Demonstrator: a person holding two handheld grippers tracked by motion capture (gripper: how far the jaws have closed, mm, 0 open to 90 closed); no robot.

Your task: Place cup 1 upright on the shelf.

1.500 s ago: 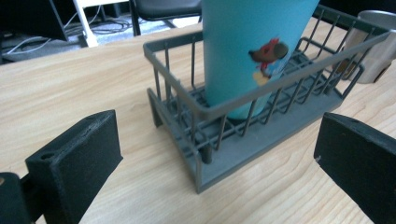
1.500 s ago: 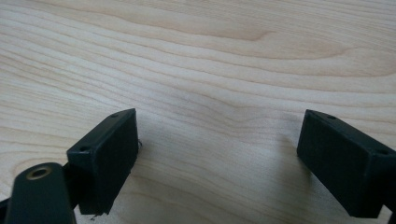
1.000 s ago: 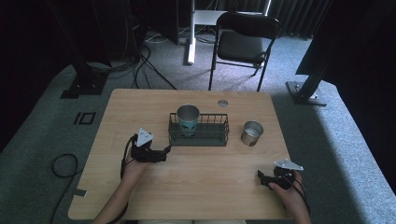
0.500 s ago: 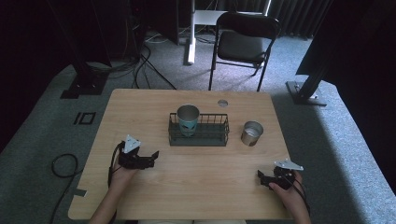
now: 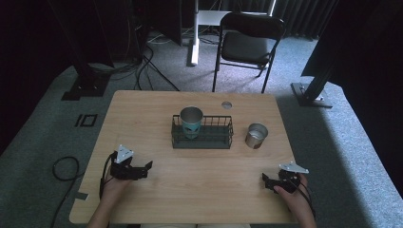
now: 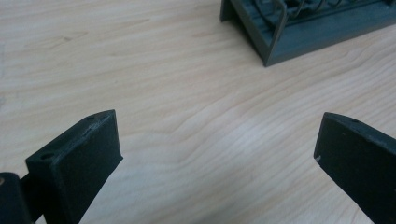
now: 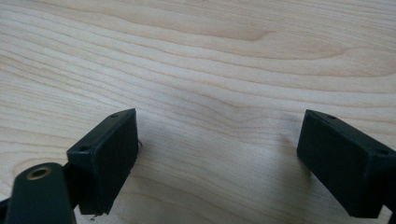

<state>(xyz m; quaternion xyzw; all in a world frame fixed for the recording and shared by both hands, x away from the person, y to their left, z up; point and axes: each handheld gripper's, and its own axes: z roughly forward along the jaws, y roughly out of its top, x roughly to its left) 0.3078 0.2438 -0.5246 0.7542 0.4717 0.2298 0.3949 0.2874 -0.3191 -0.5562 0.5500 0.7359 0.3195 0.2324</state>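
Wire rack (image 5: 202, 137) beyond the left tool (image 5: 146, 167), well apart, jaws wide, empty.

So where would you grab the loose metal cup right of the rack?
Probably by the metal cup's side wall, with the right tool coming in level from the near side, jaws wide. It stands upright and round on the table, apart from the wire rack, so its near side is free.

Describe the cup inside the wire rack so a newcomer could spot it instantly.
On the wooden table, a dark wire rack sits mid-table. The metal cup stands upright at its left end. Its teal label sets it apart from the plain cup outside the rack.
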